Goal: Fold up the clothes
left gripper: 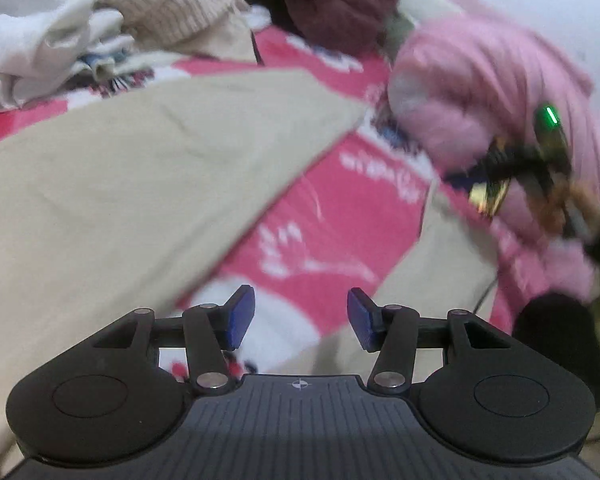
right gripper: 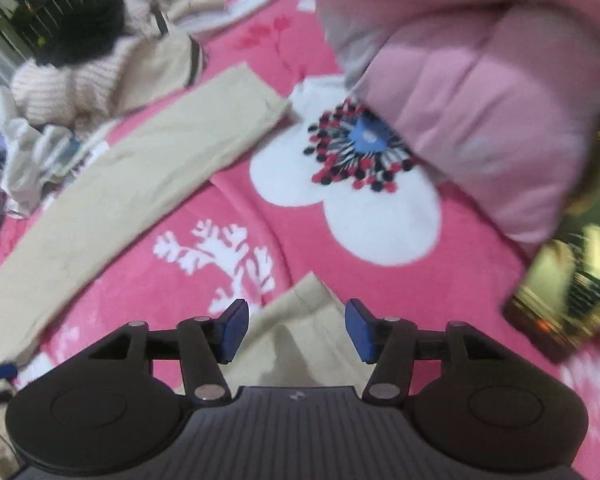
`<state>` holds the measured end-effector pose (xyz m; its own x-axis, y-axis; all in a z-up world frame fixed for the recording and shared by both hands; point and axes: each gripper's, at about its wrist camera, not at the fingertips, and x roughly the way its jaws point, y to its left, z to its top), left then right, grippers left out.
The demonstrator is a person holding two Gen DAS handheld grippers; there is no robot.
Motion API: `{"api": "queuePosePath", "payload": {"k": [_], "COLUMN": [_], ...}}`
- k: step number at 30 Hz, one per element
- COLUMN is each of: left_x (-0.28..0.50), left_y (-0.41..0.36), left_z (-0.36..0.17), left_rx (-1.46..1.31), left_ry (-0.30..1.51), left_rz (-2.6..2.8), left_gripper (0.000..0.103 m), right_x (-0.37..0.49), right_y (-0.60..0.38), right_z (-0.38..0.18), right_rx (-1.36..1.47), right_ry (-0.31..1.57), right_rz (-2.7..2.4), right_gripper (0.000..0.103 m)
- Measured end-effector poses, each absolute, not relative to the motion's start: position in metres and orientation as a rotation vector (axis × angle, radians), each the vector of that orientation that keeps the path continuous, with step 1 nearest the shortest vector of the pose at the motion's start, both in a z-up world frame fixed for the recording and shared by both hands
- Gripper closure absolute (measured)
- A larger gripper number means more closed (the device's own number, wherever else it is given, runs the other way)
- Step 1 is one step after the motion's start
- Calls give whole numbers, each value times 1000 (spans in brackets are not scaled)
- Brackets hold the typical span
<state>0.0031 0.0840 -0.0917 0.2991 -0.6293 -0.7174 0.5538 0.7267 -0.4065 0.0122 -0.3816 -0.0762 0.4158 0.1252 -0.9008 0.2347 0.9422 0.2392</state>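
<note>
You're between grabs: left gripper and right gripper both have jaws apart, nothing pinched. Beige trousers lie spread on the pink blanket, legs apart. Next, likely pinch a hem and fold across.

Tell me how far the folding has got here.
Done: little; the beige trousers lie spread long on the pink blanket, unfolded. In hand: nothing; left gripper and right gripper are open. Left: the trousers and the clothes pile.
</note>
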Motion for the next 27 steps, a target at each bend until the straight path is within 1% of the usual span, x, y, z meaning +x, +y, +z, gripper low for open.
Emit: {"api": "queuePosePath", "payload": {"k": [4,6,7,8,9,10,11,12,13,14,15,18,20,22,24,27], "left_x": [-2,-3,-2,-4,-5,-7,-9,-12,-14,-14,-16,-22,-27,-28,-27,-34], "left_y": [62,49,44,39,34,30,28,26,24,23,26,33,34,33,30,37], "left_z": [-109,-117,-120,-121,-123,-124,-124,-124,-123,-121,-116,-91,-77,-74,-80,-89], "left_rx": [-47,-15,6,23,41,57,68,78,88,88,89,85,107,124,120,149], "left_ry": [1014,1020,1017,1014,1011,1009,1008,1007,1006,1004,983,880,799,780,823,870], "left_rz": [-896,-922,-917,-917,-917,-918,-929,-939,-949,-954,-952,-938,-897,-870,-852,-838], "left_gripper": [52,52,53,53,57,63,65,69,75,78,83,84,84,68,66,61], "right_x": [29,25,23,19,16,13,8,3,-1,-6,-11,-28,-34,-30,-18,-3], "right_y": [-377,-367,-361,-355,-349,-341,-332,-323,-315,-310,-306,-299,-299,-303,-308,-316], "right_z": [-104,-107,-107,-104,-101,-96,-90,-82,-73,-60,-46,-11,0,-13,-48,-96], "right_rx": [345,264,225,191,162,124,66,8,-40,-64,-87,-147,-165,-170,-191,-202], "right_ry": [1224,1247,1255,1256,1257,1250,1226,1187,1143,1085,1016,805,706,694,748,845], "right_rz": [-17,-4,5,21,44,70,92,114,129,130,120,91,72,42,5,-51], "right_gripper": [46,49,59,76,85,90,91,91,92,92,92,92,92,91,91,88]}}
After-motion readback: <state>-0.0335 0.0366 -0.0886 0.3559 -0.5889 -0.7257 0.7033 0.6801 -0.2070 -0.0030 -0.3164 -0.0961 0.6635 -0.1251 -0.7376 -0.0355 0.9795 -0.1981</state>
